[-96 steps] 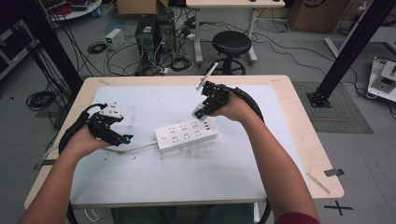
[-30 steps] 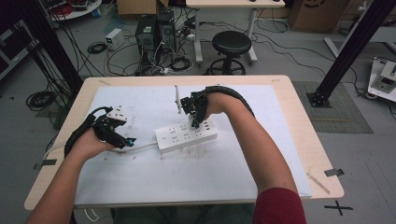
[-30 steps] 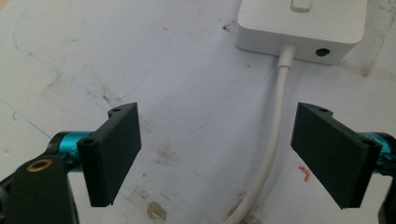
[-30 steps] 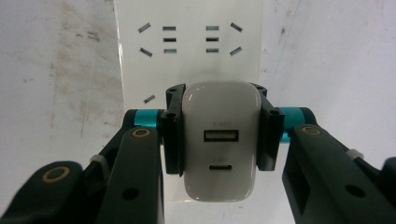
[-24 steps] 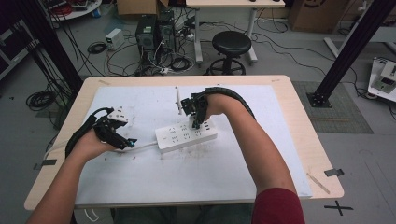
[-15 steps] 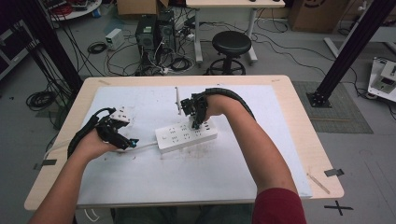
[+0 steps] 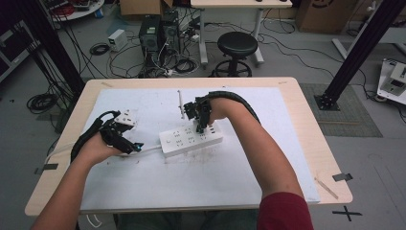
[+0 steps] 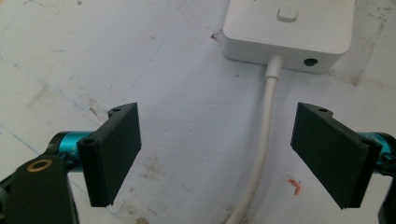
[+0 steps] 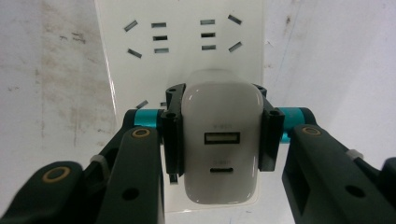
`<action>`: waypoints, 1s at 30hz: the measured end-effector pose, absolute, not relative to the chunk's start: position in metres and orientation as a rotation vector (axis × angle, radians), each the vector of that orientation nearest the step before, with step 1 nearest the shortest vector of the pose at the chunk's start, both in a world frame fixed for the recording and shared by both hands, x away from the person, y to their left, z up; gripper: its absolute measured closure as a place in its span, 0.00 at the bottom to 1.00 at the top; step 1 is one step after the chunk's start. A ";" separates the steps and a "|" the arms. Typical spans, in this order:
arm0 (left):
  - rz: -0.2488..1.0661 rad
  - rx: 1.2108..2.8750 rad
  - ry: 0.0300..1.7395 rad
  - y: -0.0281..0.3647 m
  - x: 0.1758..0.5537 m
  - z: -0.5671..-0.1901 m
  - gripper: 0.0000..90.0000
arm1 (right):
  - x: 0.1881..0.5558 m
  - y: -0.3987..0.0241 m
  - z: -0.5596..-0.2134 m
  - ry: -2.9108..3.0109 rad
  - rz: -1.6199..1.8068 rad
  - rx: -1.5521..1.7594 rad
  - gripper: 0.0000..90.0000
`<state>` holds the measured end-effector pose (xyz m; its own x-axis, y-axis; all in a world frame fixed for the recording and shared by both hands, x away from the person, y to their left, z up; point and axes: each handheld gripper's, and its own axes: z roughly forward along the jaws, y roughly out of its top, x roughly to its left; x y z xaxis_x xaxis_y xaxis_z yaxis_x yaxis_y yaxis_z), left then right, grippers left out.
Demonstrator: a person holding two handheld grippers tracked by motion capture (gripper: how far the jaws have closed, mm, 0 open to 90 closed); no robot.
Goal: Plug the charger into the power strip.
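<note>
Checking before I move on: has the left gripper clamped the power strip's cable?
No: the left gripper stands open, and the white cable runs untouched between its pads.

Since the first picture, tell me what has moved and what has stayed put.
The right gripper, shut on the white charger, swung left from the power strip's far right end and came down over its sockets, where it now sits. The left gripper crept slightly right along the strip's cable, jaws open around it. The strip and table stayed as they were.
</note>
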<state>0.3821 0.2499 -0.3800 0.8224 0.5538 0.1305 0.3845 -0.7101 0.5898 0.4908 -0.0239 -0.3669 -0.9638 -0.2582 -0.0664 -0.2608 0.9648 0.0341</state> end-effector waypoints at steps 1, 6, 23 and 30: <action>0.405 2.440 0.695 0.252 0.381 -0.378 0.18 | 0.491 -0.024 -0.367 3.051 0.069 -0.403 0.71; 0.409 2.430 0.692 0.254 0.380 -0.375 0.18 | 0.490 -0.024 -0.366 3.051 0.069 -0.403 0.70; 0.414 2.414 0.673 0.256 0.382 -0.372 0.18 | 0.489 -0.051 -0.346 3.048 0.339 -0.189 0.42; 0.421 2.416 0.650 0.254 0.383 -0.369 0.18 | 0.484 -0.067 -0.343 3.036 0.538 -0.083 0.37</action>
